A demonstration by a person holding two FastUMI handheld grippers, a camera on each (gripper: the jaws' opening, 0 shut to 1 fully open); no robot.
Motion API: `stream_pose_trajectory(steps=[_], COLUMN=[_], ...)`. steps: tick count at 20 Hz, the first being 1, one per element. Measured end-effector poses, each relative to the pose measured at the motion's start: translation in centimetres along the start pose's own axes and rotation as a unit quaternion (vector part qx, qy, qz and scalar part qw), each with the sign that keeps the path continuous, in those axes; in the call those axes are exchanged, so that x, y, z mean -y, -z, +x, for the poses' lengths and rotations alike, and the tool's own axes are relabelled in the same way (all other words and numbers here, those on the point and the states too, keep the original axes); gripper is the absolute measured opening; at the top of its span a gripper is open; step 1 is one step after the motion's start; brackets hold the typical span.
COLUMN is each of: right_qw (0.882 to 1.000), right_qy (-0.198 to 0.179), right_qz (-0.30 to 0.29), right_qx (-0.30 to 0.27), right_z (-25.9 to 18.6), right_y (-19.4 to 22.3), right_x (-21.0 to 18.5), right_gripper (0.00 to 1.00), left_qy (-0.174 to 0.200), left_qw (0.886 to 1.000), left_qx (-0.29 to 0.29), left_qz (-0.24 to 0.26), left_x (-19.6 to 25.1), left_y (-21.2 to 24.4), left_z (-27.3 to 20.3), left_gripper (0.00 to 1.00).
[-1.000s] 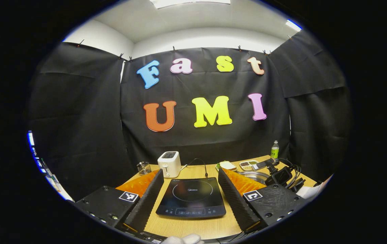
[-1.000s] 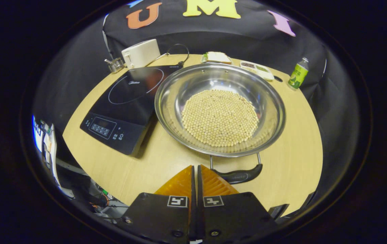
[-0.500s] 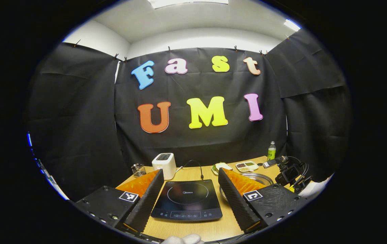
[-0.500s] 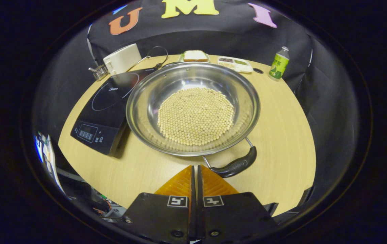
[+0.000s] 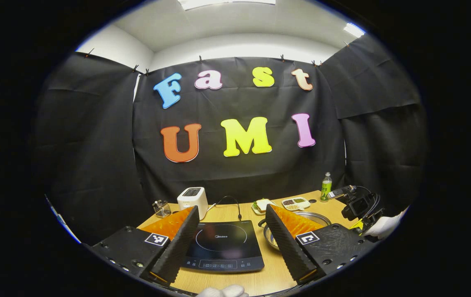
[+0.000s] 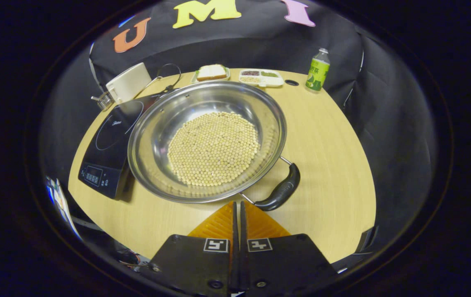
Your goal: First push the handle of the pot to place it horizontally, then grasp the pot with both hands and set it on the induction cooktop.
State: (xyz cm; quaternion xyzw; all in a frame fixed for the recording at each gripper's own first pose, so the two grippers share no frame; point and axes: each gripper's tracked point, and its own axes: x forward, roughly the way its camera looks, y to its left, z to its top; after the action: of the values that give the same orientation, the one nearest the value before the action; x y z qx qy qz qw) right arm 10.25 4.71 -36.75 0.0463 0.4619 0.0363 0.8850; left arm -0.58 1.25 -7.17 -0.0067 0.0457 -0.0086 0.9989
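Observation:
A steel pot (image 6: 157, 123) holding pale beans stands on the wooden table, right beside the black induction cooktop (image 6: 109, 132). Its black handle (image 6: 280, 192) points to the lower right in the right gripper view. My right gripper (image 6: 237, 204) is shut with nothing in it, and its tips are just below the pot's rim by the handle's near end. My left gripper (image 5: 232, 208) is open above the cooktop (image 5: 221, 243). The pot's rim (image 5: 320, 217) shows past its right finger. Farther right is the right gripper (image 5: 357, 206), held by a gloved hand (image 5: 384, 227).
At the back of the table stand a white toaster (image 6: 128, 82), a small glass (image 6: 102, 101), a plate with bread (image 6: 211, 72), a divided tray (image 6: 260, 77) and a green bottle (image 6: 317, 69). The cooktop's cord runs toward the toaster. The table's front edge is close below my right gripper.
The pot has turned: its handle swung from straight in front of my right gripper round to the lower right. The right gripper stayed shut. The left gripper drifted, staying open.

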Motion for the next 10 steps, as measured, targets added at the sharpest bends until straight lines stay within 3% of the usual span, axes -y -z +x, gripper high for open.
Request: stream_pose_trajectory(steps=[10], right_qw=[1.0], right_qy=[0.01], right_qz=[-0.003], right_qx=[0.005], right_z=[1.1], right_y=[-2.3], right_x=[4.0], right_gripper=[0.04], left_qy=[-0.003], left_qw=[1.0], left_qx=[-0.012], left_qz=[-0.002], left_x=[2.2], left_y=[0.8], left_z=[2.8], left_gripper=[0.96])
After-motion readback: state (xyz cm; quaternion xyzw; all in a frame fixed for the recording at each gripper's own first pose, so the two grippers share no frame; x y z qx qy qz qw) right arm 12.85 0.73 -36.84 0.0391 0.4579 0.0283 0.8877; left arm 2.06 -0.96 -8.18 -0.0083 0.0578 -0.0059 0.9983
